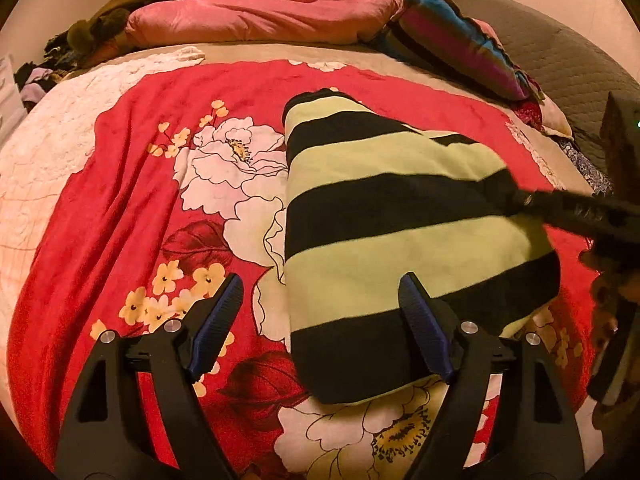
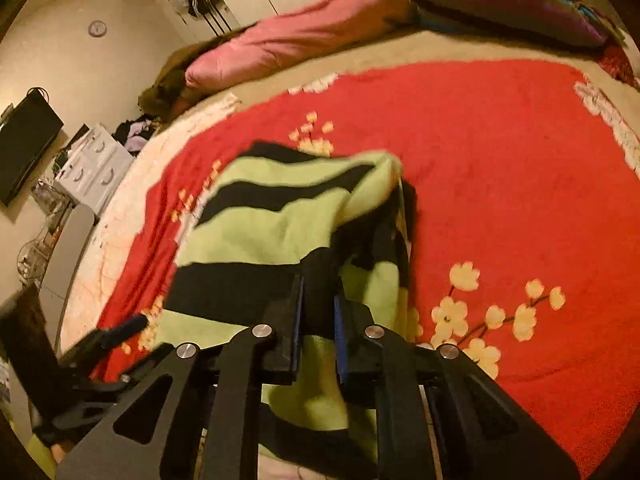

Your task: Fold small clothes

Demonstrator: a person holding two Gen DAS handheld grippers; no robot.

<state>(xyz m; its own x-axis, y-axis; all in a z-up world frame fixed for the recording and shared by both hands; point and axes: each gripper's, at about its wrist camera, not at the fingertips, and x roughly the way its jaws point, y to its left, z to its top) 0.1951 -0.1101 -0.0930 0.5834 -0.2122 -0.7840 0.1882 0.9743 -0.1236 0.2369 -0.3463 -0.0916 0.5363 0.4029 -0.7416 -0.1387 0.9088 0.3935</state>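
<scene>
A small garment with lime-green and black stripes (image 1: 384,216) lies partly folded on a red floral blanket (image 1: 140,200). My left gripper (image 1: 320,320) is open and empty, hovering over the garment's near left edge. My right gripper (image 2: 318,312) is shut on a fold of the striped garment (image 2: 280,216) and holds its edge lifted off the blanket (image 2: 520,160). In the left wrist view the right gripper (image 1: 516,196) reaches in from the right and meets the garment's right edge. The left gripper (image 2: 120,330) shows at the lower left of the right wrist view.
A pink duvet (image 1: 260,16) and a striped blue and purple pillow (image 1: 456,44) lie along the far side of the bed. A dark heap of clothes (image 1: 48,64) sits at the far left. A white drawer unit (image 2: 94,168) and a wall screen (image 2: 24,148) stand beside the bed.
</scene>
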